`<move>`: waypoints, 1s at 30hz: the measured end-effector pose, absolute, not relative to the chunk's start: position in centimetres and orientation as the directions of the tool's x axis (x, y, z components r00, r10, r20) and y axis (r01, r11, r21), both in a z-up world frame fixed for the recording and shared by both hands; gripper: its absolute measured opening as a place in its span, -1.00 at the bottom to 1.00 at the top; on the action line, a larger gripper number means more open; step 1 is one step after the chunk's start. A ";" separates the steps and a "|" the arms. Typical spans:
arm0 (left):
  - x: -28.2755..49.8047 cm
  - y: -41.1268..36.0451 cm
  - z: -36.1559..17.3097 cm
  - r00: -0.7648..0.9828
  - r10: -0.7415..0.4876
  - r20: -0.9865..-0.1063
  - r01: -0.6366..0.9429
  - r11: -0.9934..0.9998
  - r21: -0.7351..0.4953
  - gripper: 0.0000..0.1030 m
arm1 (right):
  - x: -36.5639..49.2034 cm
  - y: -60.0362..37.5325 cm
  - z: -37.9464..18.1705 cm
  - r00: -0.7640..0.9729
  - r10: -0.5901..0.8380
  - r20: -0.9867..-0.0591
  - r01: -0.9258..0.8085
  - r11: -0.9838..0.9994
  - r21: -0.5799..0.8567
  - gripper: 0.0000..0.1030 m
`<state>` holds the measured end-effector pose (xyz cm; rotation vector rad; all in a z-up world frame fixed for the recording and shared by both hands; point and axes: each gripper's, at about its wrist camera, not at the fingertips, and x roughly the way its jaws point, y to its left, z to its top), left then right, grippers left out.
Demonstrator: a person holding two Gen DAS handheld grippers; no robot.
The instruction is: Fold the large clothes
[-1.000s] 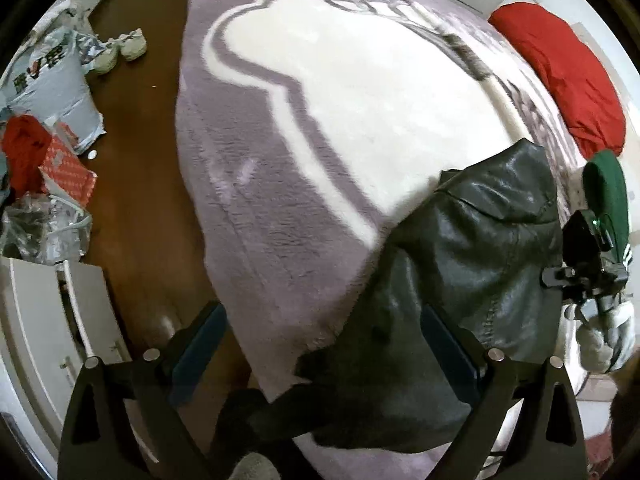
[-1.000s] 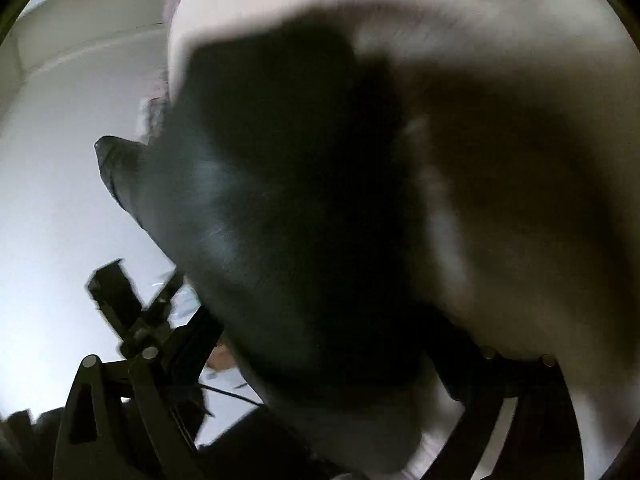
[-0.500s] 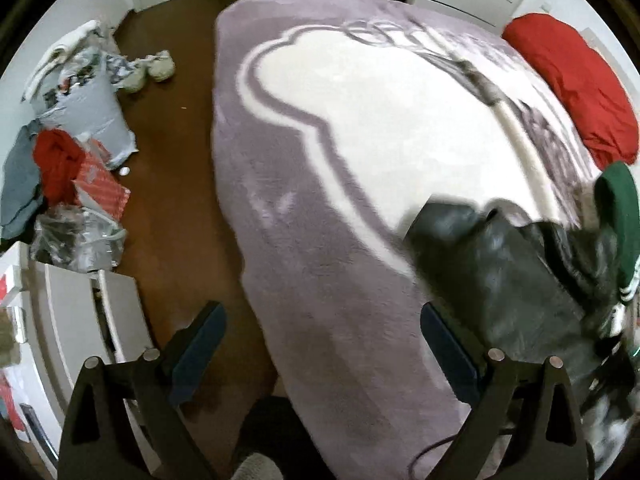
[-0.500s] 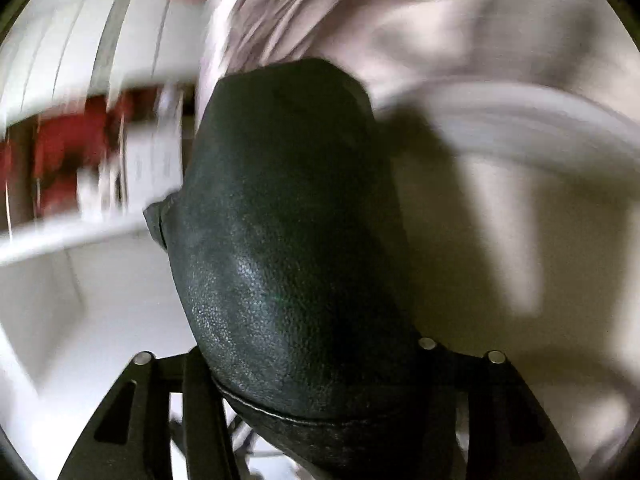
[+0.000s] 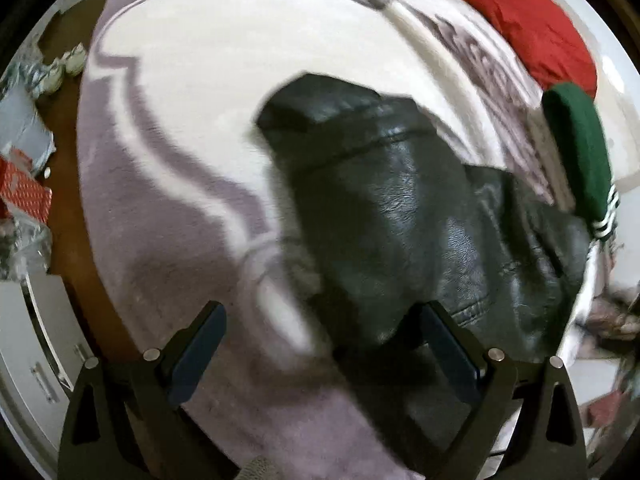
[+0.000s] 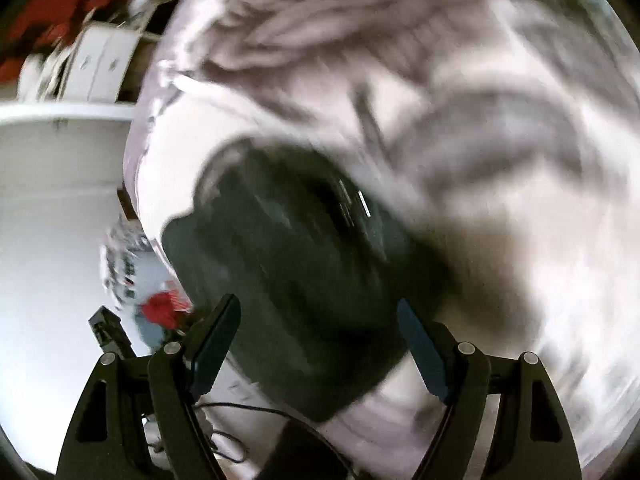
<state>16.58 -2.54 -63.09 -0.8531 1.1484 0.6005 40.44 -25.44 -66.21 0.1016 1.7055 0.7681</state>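
A black leather jacket (image 5: 420,216) lies crumpled on the purple and white blanket (image 5: 168,248) of a bed. My left gripper (image 5: 320,344) is open just above the blanket, with the jacket's near edge in front of its right finger. In the right wrist view the same jacket (image 6: 304,280) fills the middle, blurred. My right gripper (image 6: 320,336) is open with the jacket lying between and beyond its fingers; I cannot tell whether it touches them.
A red cushion (image 5: 520,20) and a green garment (image 5: 580,152) lie at the bed's far right. Brown floor (image 5: 68,248) runs along the left with shoes (image 5: 68,64), bags and a red box (image 5: 24,196). White drawers (image 6: 104,64) stand beyond the bed.
The right gripper has opened and let go of the jacket, which now lies on the bed. The left gripper has moved in closer to the jacket. Both views are swinging.
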 end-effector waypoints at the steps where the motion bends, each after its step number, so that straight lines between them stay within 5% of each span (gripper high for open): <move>1: 17.0 -2.6 -63.5 0.304 -0.013 -0.953 -0.788 0.559 -0.259 0.93 | 41.5 -23.8 -66.1 -0.294 0.459 -0.838 -0.368 0.755 0.543 0.60; 3: 17.3 -2.3 -64.6 0.290 -0.021 -0.957 -0.796 0.549 -0.254 0.97 | 46.2 -22.5 -66.3 -0.340 0.433 -0.835 -0.415 0.728 0.546 0.58; 5: 16.7 -2.2 -65.2 0.305 -0.042 -0.951 -0.801 0.530 -0.280 0.98 | 47.7 -20.2 -67.1 -0.401 0.406 -0.821 -0.435 0.705 0.561 -0.44; 6: 16.3 -2.0 -65.4 0.314 -0.052 -0.948 -0.803 0.518 -0.295 0.99 | 47.6 -18.8 -67.6 -0.394 0.352 -0.849 -0.467 0.719 0.515 -0.76; 12: 13.8 -1.8 -65.9 0.364 -0.079 -0.928 -0.787 0.507 -0.352 1.00 | 50.9 -17.0 -68.6 -0.264 0.337 -0.904 -0.429 0.798 0.423 -1.00; 20: 10.2 -0.4 -61.6 0.377 -0.053 -0.925 -0.809 0.466 -0.357 1.00 | 50.5 -19.7 -68.8 -0.419 0.327 -0.847 -0.395 0.775 0.494 -0.93; 22: 9.4 0.6 -60.9 0.424 -0.051 -0.904 -0.820 0.403 -0.407 0.98 | 50.4 -21.6 -67.0 -0.401 0.363 -0.841 -0.388 0.764 0.515 -0.26; 24: 9.4 1.5 -61.6 0.491 -0.102 -0.865 -0.801 0.338 -0.495 0.96 | 50.1 -22.8 -66.3 -0.414 0.393 -0.821 -0.367 0.753 0.545 0.13; 27: 10.5 2.6 -63.3 0.553 -0.140 -0.821 -0.773 0.282 -0.569 0.94 | 49.5 -23.7 -66.6 -0.468 0.438 -0.768 -0.319 0.727 0.608 0.19; 29: 11.9 3.1 -64.3 0.557 -0.140 -0.819 -0.772 0.277 -0.572 0.68 | 49.3 -24.1 -66.7 -0.499 0.454 -0.738 -0.291 0.714 0.636 0.20; 30: 12.6 3.4 -64.7 0.553 -0.144 -0.820 -0.772 0.281 -0.570 0.38 | 49.2 -24.1 -66.8 -0.513 0.460 -0.725 -0.281 0.708 0.648 0.20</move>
